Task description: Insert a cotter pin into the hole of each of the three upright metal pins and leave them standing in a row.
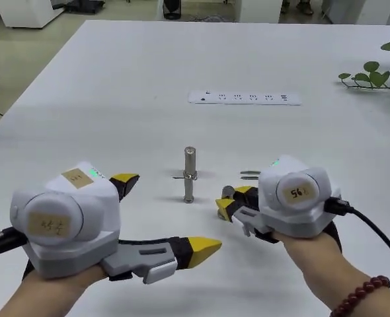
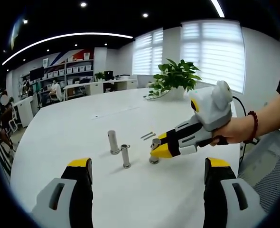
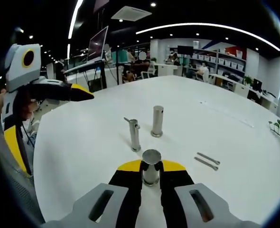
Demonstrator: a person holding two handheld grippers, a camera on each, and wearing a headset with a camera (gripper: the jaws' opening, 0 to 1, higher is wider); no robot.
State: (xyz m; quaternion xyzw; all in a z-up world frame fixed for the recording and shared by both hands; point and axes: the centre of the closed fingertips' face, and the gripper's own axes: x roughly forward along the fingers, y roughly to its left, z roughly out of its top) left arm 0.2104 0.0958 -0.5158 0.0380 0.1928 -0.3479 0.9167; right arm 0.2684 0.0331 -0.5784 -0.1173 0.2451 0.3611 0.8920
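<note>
White and matt, the worktop (image 1: 82, 99) runs away from me in the head view to a white power strip (image 1: 244, 98) lying flat. A leafy plant (image 1: 375, 72) sits at its far right edge. Mid-surface, two metal pins stand upright, one behind the other. The far pin (image 1: 190, 160) is bare, and the near pin (image 1: 188, 190) has a cotter pin (image 1: 179, 177) through its top. Two loose cotter pins (image 1: 250, 174) lie just to their right. My left gripper (image 1: 165, 212) hovers low on the left with its jaws spread wide and nothing between them. My right gripper (image 1: 227, 201) has its jaws closed on a third pin (image 1: 228, 192), near the standing pair.

In the left gripper view the wide-apart jaws frame all three pins in a loose line. The held one looks to have its foot on the worktop. Behind them are bright windows with blinds (image 2: 211, 52) and shelving (image 2: 78, 66) along the back wall.

In the right gripper view the jaws pinch the third pin upright, its round top showing between them. Beyond is an open office with desks, a tilted monitor (image 3: 98, 43) and a curved ceiling light strip (image 3: 206, 31).
</note>
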